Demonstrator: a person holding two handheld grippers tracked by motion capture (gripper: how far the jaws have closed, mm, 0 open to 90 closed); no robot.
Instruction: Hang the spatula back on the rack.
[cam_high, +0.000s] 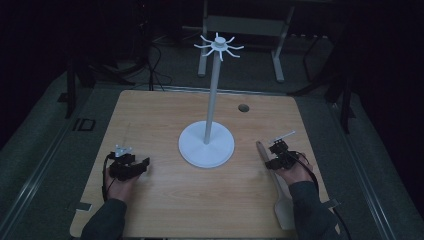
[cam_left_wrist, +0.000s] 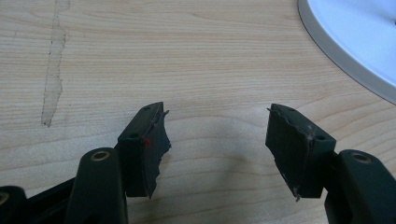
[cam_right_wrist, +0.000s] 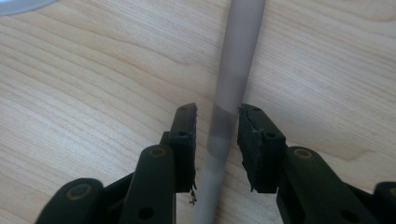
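Observation:
A pale spatula (cam_high: 281, 196) lies on the wooden table (cam_high: 150, 115) at the right, handle pointing away from the person. My right gripper (cam_high: 273, 159) straddles that handle. In the right gripper view the handle (cam_right_wrist: 238, 56) runs up between the jaws of my right gripper (cam_right_wrist: 218, 111); the right pad sits against it and a narrow gap shows at the left pad. My left gripper (cam_high: 142, 167) rests near the table's left side. Its jaws (cam_left_wrist: 217, 112) stand wide apart over bare wood, with nothing between them.
A white stand (cam_high: 206, 145) with a round base, a tall pole and several hooks at the top rises at mid-table. Its base edge (cam_left_wrist: 355, 37) lies just right of my left gripper. A cable hole (cam_high: 243, 107) is behind it. A pale streak (cam_left_wrist: 53, 70) marks the wood.

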